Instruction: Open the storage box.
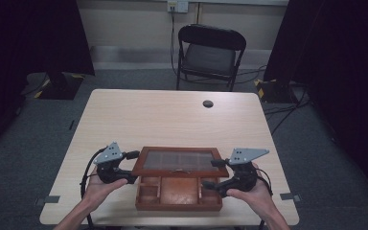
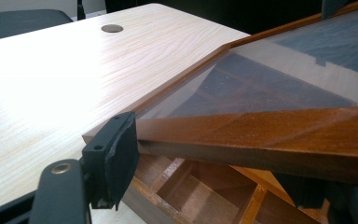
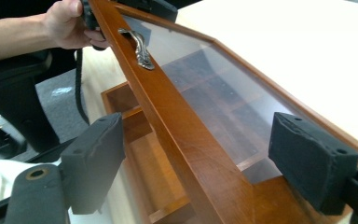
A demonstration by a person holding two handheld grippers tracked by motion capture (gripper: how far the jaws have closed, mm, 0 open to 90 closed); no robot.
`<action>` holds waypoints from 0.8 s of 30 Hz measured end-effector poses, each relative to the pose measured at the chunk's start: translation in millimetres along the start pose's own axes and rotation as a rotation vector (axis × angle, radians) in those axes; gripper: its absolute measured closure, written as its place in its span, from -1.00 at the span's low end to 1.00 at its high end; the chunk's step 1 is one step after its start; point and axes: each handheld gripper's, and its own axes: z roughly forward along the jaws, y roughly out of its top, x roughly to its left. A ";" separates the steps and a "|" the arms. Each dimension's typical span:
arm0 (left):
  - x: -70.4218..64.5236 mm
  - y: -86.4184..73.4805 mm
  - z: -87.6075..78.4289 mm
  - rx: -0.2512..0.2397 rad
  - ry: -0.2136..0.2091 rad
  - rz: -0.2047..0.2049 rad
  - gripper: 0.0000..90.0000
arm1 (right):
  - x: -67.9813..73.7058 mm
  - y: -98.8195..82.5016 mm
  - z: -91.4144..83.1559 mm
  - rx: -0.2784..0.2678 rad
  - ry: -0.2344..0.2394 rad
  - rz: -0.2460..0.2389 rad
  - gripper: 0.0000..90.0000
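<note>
A brown wooden box (image 1: 178, 199) with several compartments stands at the table's near edge. Its glass-paned lid (image 1: 181, 161) is tilted up, front rail raised. A metal handle (image 3: 140, 46) sits on that rail. My left gripper (image 1: 130, 167) is at the lid's left end, jaws wide apart. In the left gripper view one pad (image 2: 116, 149) touches the lid's corner (image 2: 142, 126); the other jaw is half hidden under the rail. My right gripper (image 1: 214, 173) is at the lid's right end. It is open, and the front rail (image 3: 191, 154) passes between its pads (image 3: 93, 158) without touching them.
The light wooden table (image 1: 172, 120) stretches bare beyond the box, with a round cable hole (image 1: 208, 103) near its far edge. A black folding chair (image 1: 211, 52) stands behind the table. Dark curtains and stand bases flank the table on both sides.
</note>
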 end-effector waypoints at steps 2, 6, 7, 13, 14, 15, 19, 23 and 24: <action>0.6 2.3 0.1 0.000 0.000 -0.003 -0.38 | -1.5 0.8 -0.8 -0.003 -0.022 0.000 -0.60; 3.0 8.3 -0.2 -0.009 0.002 -0.001 -0.35 | -8.1 3.1 -0.6 -0.010 -0.052 -0.003 -0.60; 3.3 9.8 0.2 -0.010 -0.002 -0.008 -0.34 | -10.0 3.7 -0.4 -0.011 -0.055 -0.003 -0.60; 4.5 16.2 2.0 -0.012 -0.014 0.001 -0.25 | -18.7 6.6 3.2 -0.006 -0.085 -0.015 -0.56; 4.6 17.2 2.9 -0.010 -0.013 0.000 -0.24 | -19.5 6.9 4.3 -0.008 -0.085 -0.011 -0.55; 4.6 17.2 2.9 -0.010 -0.013 0.000 -0.23 | -19.5 6.9 4.3 -0.008 -0.085 -0.011 -0.55; 4.7 22.4 3.2 0.009 -0.018 0.026 -0.16 | -27.8 7.8 8.7 -0.011 -0.092 0.000 -0.45; 7.5 23.5 3.4 -0.008 -0.022 0.013 -0.11 | -35.0 8.3 6.8 -0.032 -0.079 0.020 -0.32; 8.5 24.0 3.8 -0.014 -0.024 0.014 -0.09 | -36.0 8.7 6.2 -0.035 -0.081 0.026 -0.28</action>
